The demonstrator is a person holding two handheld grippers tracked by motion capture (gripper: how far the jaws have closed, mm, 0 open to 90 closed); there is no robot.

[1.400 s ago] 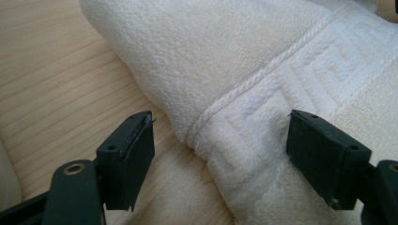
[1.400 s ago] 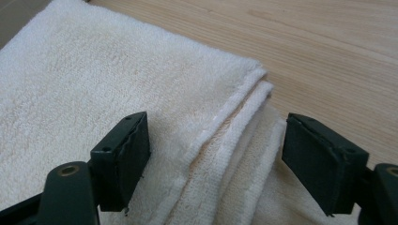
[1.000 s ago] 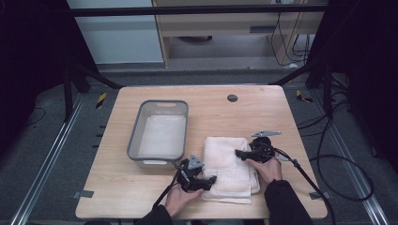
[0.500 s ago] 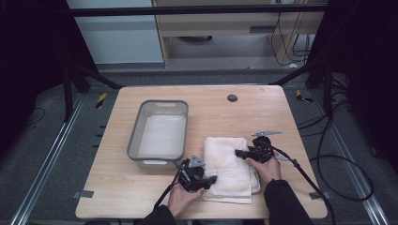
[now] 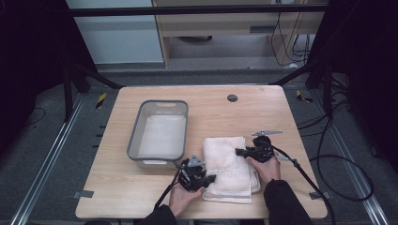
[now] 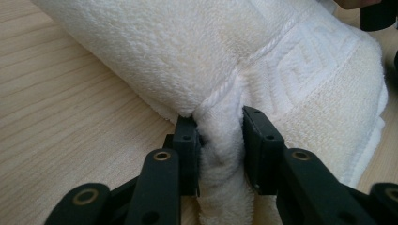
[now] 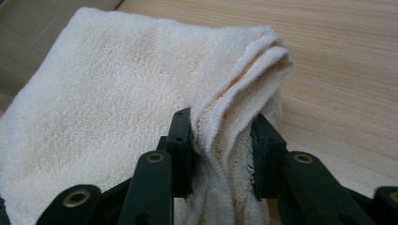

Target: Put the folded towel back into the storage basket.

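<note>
A light wooden tabletop (image 5: 117, 187) seen from above, with a person's two forearms reaching in from the near edge. No brand names, labels or readable writing appear anywhere. There is one bin, one towel and two hand-held grippers.

Toward the left sits a grey rectangular plastic bin (image 5: 133, 140) with a pale interior. Just in front of its near right corner is the left hand-held gripper (image 5: 210, 178), black, held in the person's left hand (image 5: 180, 199). In the left gripper view its two jaws are nearly closed, pinching a bunched fold of the towel's edge between them (image 6: 220, 150).

At the middle, right of the bin and near the front edge, lies a folded cream-white terry towel (image 5: 227, 159) resting flat on the wood (a woven geometric border band runs along one end (image 6: 319, 70)).

On the right, the right hand-held gripper (image 5: 238, 152) touches the towel's right edge, held in the person's right hand (image 5: 265, 166), a black cable (image 5: 309, 180) trailing off behind it. In the right gripper view its jaws are closed partway, gripping several stacked layers at a towel corner (image 7: 225, 136).

Near the tabletop's far edge is one small dark round hole (image 5: 232, 98).
</note>
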